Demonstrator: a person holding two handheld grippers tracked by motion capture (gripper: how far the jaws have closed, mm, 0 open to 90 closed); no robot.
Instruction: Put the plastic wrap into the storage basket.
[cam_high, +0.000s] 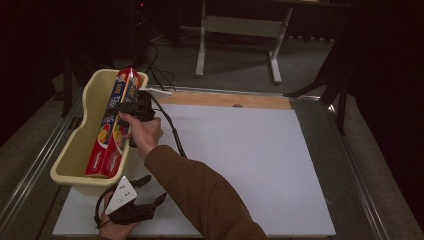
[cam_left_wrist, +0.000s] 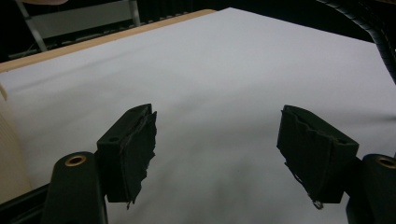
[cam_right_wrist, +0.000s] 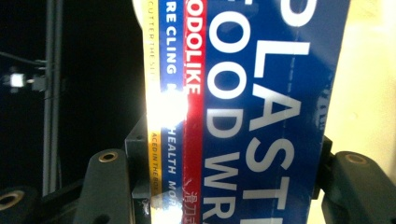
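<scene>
Dim, dark-edged room; white glare on the glossy box (cam_right_wrist: 261, 112), soft blur on close print.

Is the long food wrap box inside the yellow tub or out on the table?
Inside. The plastic food wrap box leans in the yellow tub, its top end poking above the rim, with the right gripper shut on it.

Wrap box (cam_right_wrist: 261, 112) ends cut off; lettering partly lost in glare.
</scene>
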